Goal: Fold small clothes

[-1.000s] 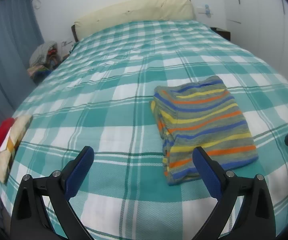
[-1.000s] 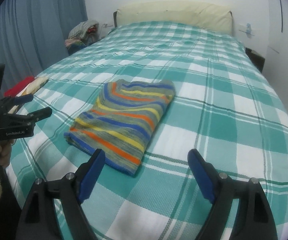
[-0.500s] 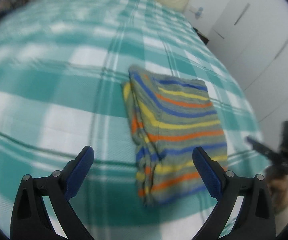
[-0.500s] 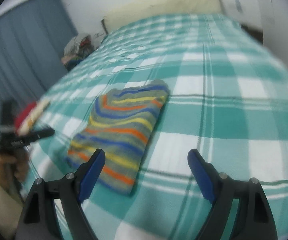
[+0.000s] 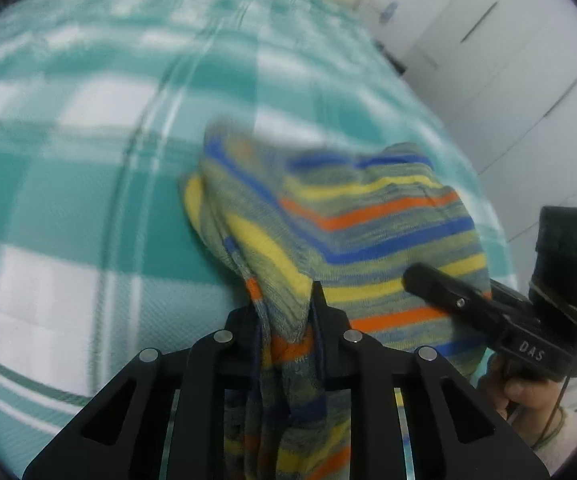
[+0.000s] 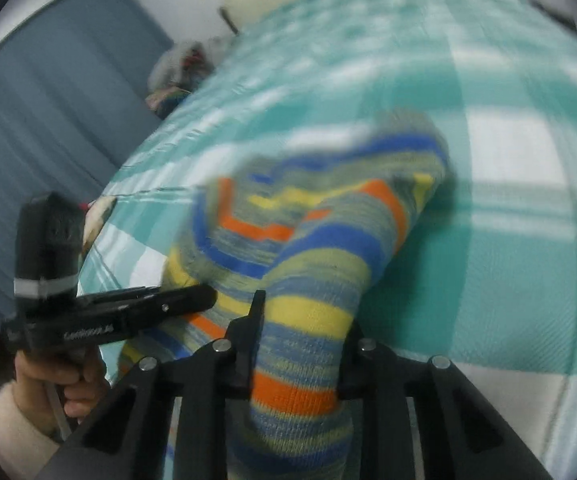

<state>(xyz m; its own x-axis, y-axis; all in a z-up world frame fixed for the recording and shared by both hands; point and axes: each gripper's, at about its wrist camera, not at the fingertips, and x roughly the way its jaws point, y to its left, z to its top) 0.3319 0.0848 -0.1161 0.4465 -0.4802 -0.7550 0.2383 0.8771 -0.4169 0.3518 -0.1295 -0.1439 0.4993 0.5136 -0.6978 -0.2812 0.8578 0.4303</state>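
Note:
A folded garment with blue, yellow, orange and grey stripes lies on the teal-and-white checked bed cover. My left gripper is closing on the garment's near left corner, and bunched fabric is pinched between its jaws. In the right wrist view my right gripper is closing too, squeezing a thick fold of the same garment at its near right corner. The near edge is lifted off the cover. Each view shows the other gripper from the side, right gripper and left gripper, against the fabric.
White wardrobe doors stand to the right of the bed and a blue curtain hangs on the left. A heap of clothes sits by the headboard. Small folded items lie at the bed's left edge. A hand holds each gripper.
Both grippers came down and forward onto the garment's near corners. Their jaws went from wide open to closed on the fabric, and the near edge is raised and bunched.

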